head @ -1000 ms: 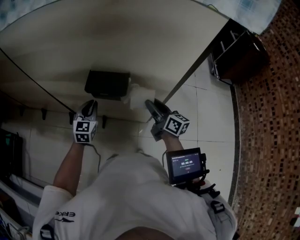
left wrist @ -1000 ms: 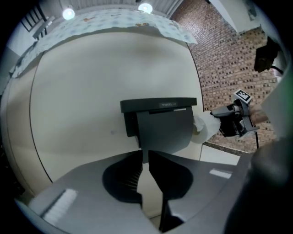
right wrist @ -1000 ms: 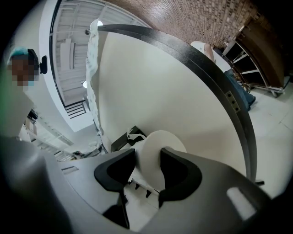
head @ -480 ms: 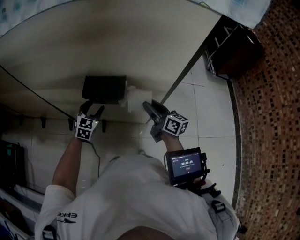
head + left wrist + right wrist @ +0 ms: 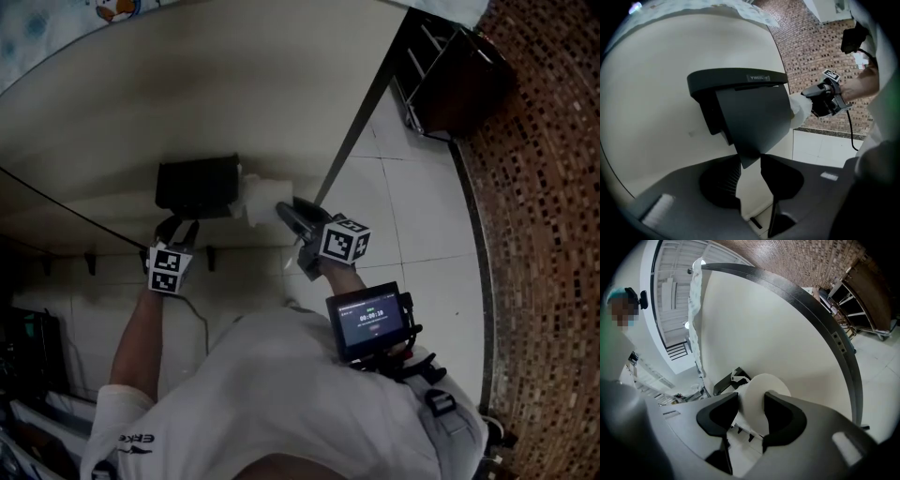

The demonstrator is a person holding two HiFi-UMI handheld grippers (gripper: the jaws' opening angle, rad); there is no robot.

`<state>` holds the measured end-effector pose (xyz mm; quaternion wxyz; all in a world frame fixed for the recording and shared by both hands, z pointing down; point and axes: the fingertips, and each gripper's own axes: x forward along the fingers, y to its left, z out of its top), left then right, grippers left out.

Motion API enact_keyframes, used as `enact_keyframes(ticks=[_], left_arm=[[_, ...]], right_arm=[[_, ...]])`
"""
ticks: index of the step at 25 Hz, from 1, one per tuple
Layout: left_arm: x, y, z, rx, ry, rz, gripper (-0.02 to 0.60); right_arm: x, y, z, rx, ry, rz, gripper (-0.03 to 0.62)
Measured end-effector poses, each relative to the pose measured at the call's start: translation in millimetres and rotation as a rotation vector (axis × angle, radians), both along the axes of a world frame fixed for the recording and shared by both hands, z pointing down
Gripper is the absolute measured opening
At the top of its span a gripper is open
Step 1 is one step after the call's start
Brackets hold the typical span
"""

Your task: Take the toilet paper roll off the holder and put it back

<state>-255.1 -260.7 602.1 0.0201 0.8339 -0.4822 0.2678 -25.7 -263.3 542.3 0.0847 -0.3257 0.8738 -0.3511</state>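
White toilet paper roll (image 5: 761, 385) clamped between the right gripper (image 5: 751, 408) jaws, at the right end of the black holder (image 5: 740, 89). Roll's long axis lies level along the cream wall (image 5: 281, 94), round end facing right. Left gripper (image 5: 750, 161) jaws have just been closing and stand parted. The holder flap (image 5: 754, 117) corner sits between the tips, seen only in the left gripper view. Dark rail (image 5: 352, 141) crosses right of the roll, with brick wall (image 5: 534, 234) farther right.
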Motion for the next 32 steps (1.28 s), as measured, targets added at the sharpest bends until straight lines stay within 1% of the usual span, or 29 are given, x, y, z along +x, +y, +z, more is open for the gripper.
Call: enact_keyframes(ticks=[11,17,23,32], left_arm=[[4.6,24.8,-5.1,-0.043,-0.015,0.042,0.143],[5.8,42.5,-11.5,-0.073,-0.016,0.081,0.149],[7.4,59.8,-17.4,-0.114,0.011,0.121,0.153],[9.9,72.2,-27.6,-0.122,0.004,0.141,0.153]], right_arm=[[-2.3,0.0,2.7,0.002,-0.047,-0.021,0.187],[-6.2,1.6,-2.7,0.012,-0.083,-0.039,0.187],[-9.0,0.7,-5.2,0.027,-0.108,-0.051,0.187],[-18.9,1.2,-8.9,0.04,-0.119,-0.072,0.187]])
